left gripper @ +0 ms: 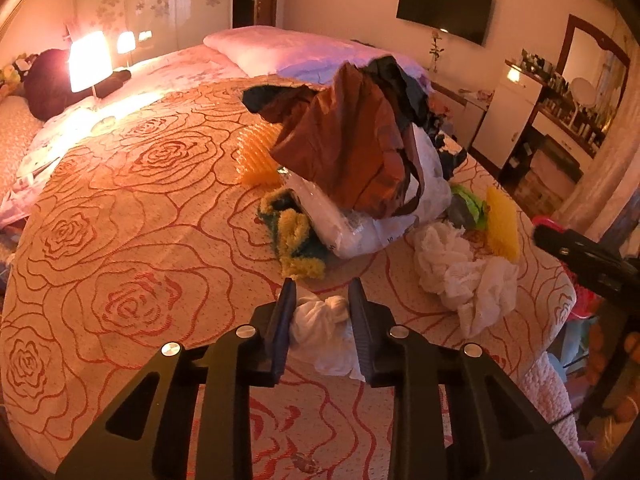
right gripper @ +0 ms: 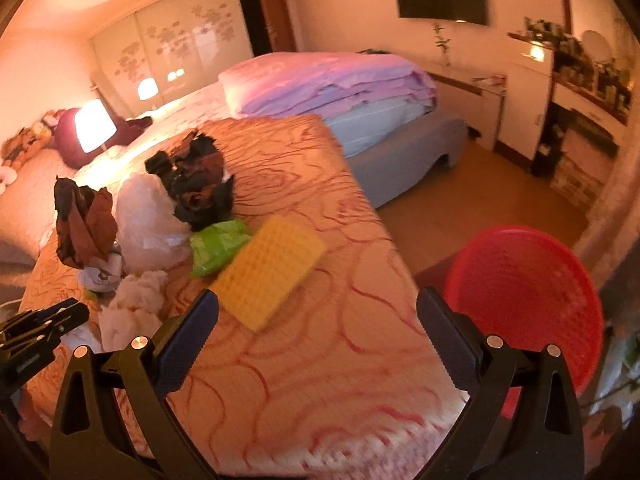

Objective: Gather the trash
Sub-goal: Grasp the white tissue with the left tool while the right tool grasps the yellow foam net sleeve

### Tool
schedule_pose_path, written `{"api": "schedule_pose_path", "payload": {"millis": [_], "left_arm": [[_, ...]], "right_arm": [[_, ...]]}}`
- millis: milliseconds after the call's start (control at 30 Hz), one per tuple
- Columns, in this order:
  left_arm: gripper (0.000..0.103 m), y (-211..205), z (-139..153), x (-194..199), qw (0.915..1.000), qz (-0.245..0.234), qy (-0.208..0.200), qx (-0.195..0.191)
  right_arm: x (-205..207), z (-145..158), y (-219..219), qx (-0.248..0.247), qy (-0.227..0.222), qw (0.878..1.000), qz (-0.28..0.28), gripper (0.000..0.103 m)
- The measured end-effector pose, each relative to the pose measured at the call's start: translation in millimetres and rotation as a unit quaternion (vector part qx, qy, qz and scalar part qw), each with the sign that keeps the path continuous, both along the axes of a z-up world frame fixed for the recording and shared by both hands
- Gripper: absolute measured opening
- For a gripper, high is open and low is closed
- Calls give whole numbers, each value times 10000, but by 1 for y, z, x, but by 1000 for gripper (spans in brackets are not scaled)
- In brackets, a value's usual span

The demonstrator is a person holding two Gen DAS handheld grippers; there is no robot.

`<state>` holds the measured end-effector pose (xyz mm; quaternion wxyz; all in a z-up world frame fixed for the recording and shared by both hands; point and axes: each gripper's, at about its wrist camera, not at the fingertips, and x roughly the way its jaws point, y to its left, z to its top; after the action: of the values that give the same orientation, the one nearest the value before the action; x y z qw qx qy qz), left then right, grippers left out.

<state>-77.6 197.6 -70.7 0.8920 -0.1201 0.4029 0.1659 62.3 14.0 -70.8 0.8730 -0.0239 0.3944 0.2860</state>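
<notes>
Currently, left hand-held gripper (left gripper: 322, 292): fingers closed in on a crumpled white tissue (left gripper: 320, 334), pads touching it on both sides; lower centre of the left wrist view.
Right hand-held gripper (right gripper: 318, 308): jaws spread wide, nothing between them; lower centre of the right wrist view, above the bedspread edge.
Surface: bed with rose-patterned orange bedspread (left gripper: 132, 216); trash lies on it.
Trash pile, left wrist view: brown and black crumpled bag (left gripper: 352, 140) leaning on a white plastic bag (left gripper: 360, 232) at frame centre; yellow-green fluffy cloth (left gripper: 294, 240) touching the white bag's left side.
Other tissue: larger wad of white paper (left gripper: 464, 272) at centre right, near the held tissue but apart from it.
Yellow sponge (right gripper: 272, 268): flat on the bedspread, centre of the right wrist view, just beside a green wrapper (right gripper: 216, 244).
Red basket (right gripper: 524, 300): on the floor, right of the bed edge, right side of the right wrist view.
Background: lit lamp (left gripper: 89, 60) upper left; folded purple duvet (right gripper: 332, 84) upper centre; wall television (left gripper: 444, 8) upper right.
</notes>
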Motion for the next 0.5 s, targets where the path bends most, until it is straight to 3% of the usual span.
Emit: {"api": "schedule_pose_path", "payload": {"millis": [133,233,500], "left_arm": [[26,6,5,-2,10000,46,-77,-3],[26,11,6,-3,9999,101,-100,-10],[26,18,7,-5,9998,151,-134,-19]], "right_arm": [[9,-7,23,-200,-66,9993,298,96],[13,-14,33,-346,-3,9985,429,87],[10,-15,43,-286,-30,9968,744,45]]}}
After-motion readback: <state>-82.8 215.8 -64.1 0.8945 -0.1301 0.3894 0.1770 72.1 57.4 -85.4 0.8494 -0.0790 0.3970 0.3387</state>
